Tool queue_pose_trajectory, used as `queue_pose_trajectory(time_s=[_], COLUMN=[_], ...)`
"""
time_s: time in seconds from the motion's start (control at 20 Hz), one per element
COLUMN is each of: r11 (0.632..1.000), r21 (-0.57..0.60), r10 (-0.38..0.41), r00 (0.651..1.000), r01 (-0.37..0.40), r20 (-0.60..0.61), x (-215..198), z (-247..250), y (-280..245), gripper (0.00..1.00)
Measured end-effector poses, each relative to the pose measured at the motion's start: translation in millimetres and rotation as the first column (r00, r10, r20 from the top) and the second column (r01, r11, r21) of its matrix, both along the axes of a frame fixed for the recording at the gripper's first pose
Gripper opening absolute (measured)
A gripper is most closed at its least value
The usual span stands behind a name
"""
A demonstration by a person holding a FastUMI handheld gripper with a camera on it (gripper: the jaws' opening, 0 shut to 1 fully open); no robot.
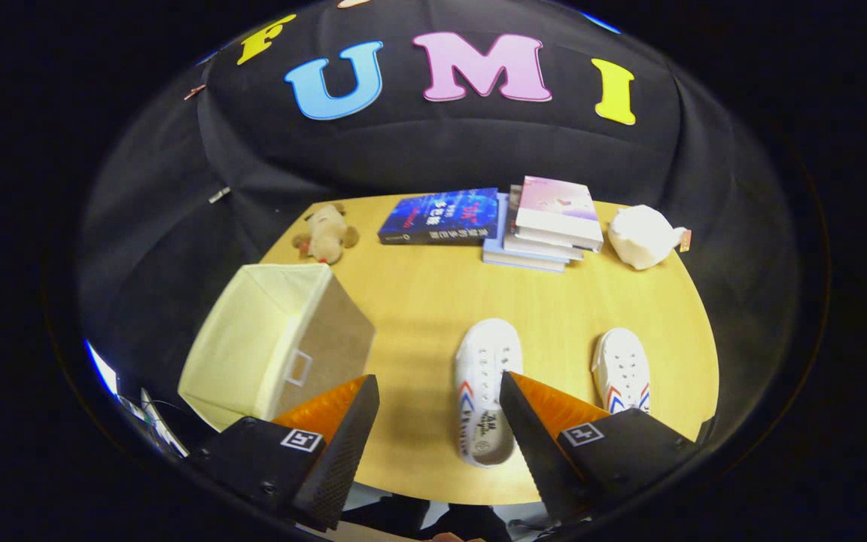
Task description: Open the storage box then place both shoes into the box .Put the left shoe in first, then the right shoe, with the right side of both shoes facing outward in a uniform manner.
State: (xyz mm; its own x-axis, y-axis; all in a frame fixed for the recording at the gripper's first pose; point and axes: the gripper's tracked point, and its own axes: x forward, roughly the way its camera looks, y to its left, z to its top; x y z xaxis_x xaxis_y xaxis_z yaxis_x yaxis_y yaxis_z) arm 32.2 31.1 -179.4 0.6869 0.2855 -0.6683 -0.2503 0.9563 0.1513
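Observation:
My gripper (437,388) hangs open above the near part of the wooden table (426,301), nothing between its fingers. A white canvas shoe (485,376) with red and blue stripes lies just ahead, beside the right finger, which covers part of its side. A second matching shoe (623,369) lies further right, its heel hidden behind that finger. The cream fabric storage box (275,339) stands ahead of the left finger at the table's left edge, open at the top and looking empty inside.
At the table's far side lie a small brown plush dog (326,233), a dark blue book (441,216), a stack of books (550,222) and a white plush toy (643,235). The table's edges run close on the left and right.

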Motion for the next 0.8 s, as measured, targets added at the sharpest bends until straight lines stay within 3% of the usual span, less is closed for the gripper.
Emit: queue_pose_trajectory(time_s=[0.45, 0.7, 0.8], r11=[0.996, 0.993, 0.997], r21=[-0.07, -0.07, -0.016], r10=[0.047, 0.076, 0.075], r00=[0.985, 0.969, 0.965], r01=[-0.059, -0.094, -0.082], r20=[-0.165, -0.235, -0.251], x=[21.9, 22.2, 22.9], z=[-114.4, -147.7, -148.2], y=[-59.5, -60.0, -53.9], gripper=[0.99, 0.87, 0.83])
